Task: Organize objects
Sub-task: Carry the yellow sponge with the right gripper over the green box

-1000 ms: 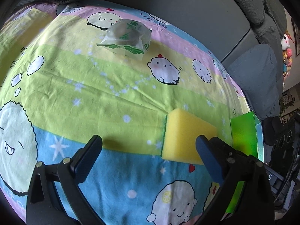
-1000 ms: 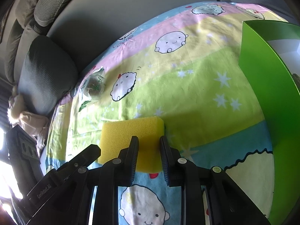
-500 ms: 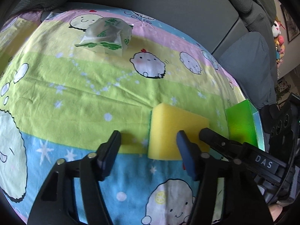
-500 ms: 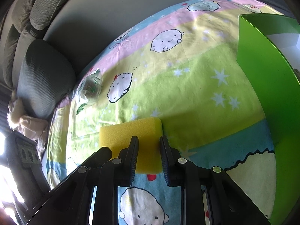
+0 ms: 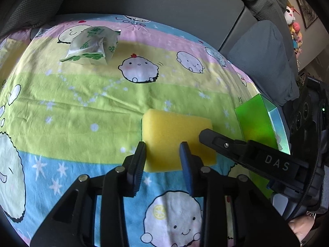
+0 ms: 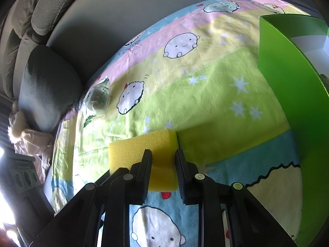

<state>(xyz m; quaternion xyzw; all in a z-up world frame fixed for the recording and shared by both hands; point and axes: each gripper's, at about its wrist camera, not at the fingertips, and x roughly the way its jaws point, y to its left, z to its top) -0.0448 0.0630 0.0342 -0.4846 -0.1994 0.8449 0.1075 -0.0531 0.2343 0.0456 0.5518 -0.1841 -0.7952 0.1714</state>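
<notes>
Both the left gripper (image 5: 162,151) and the right gripper (image 6: 163,160) squeeze the yellow sponge (image 5: 176,139) lying on the cartoon bedsheet (image 5: 82,111); the left jaws have just been closing on it. If the two pull different ways, the squishy sponge could slip out or miss the green box (image 6: 292,82).

The right gripper (image 6: 163,156) has its jaws narrowed over the yellow sponge (image 6: 141,150) on the cartoon bedsheet (image 6: 205,86); a green box (image 6: 292,86) stands right of the sponge, a plastic packet (image 6: 98,98) far left.
</notes>
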